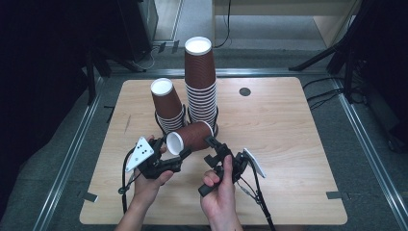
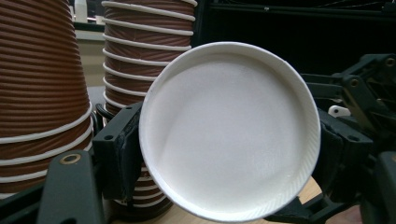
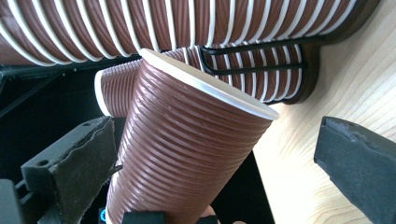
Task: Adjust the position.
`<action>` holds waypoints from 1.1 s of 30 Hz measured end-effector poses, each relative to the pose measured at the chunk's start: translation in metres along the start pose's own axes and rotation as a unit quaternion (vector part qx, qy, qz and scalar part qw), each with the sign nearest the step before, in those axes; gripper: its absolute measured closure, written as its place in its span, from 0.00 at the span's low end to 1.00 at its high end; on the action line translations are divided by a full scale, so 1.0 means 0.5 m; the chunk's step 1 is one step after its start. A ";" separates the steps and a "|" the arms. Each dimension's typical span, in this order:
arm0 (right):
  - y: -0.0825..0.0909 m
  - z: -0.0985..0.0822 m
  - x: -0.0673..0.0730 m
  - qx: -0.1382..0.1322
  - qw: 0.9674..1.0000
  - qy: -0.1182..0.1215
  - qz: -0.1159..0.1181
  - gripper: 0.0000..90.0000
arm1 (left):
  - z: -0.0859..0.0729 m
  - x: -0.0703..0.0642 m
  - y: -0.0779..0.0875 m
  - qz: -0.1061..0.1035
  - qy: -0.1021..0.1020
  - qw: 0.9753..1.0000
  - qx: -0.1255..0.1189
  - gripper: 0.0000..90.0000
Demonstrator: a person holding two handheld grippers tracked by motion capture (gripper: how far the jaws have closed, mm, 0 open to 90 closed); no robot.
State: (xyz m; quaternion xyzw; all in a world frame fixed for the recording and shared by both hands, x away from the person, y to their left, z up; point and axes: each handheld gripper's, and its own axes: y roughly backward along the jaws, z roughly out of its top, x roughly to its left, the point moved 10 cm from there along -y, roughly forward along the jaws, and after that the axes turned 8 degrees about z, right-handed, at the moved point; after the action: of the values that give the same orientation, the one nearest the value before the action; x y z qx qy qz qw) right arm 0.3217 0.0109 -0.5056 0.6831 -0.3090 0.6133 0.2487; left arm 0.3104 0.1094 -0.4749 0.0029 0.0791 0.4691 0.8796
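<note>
Brown ribbed cup point(image 1: 190, 137) lies on its side above the wooden surface point(image 1: 288, 144), its white-rimmed mouth point(image 2: 229, 130) turned toward the left gripper point(image 1: 175, 154) — whose fingers point(image 2: 116, 149) are clamped on the rim at either side. The right gripper point(image 1: 214, 149) sits at the cup's base end, its fingers point(image 3: 74, 163) spread wide on either side of the ribbed wall, one just beside it — the other well apart. Just beyond the fingers stand two cup stacks point(image 1: 199, 82) in a wire holder point(image 3: 252, 70).
</note>
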 end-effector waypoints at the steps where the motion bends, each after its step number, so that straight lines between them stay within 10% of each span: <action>1: -0.003 -0.001 -0.001 -0.001 1.000 -0.005 -0.001 0.00 | 0.000 -0.001 0.000 -0.001 0.000 1.000 0.000 0.25; 33: -0.064 -0.002 -0.010 0.000 0.998 -0.060 -0.003 0.02 | -0.024 -0.020 -0.011 -0.004 -0.028 0.999 0.014 0.25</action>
State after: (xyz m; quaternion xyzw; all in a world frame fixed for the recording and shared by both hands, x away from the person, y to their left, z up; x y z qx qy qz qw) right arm 0.3441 0.0343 -0.5091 0.7194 -0.3211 0.5705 0.2321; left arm 0.3078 0.0970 -0.4858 0.0284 0.0610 0.4641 0.8832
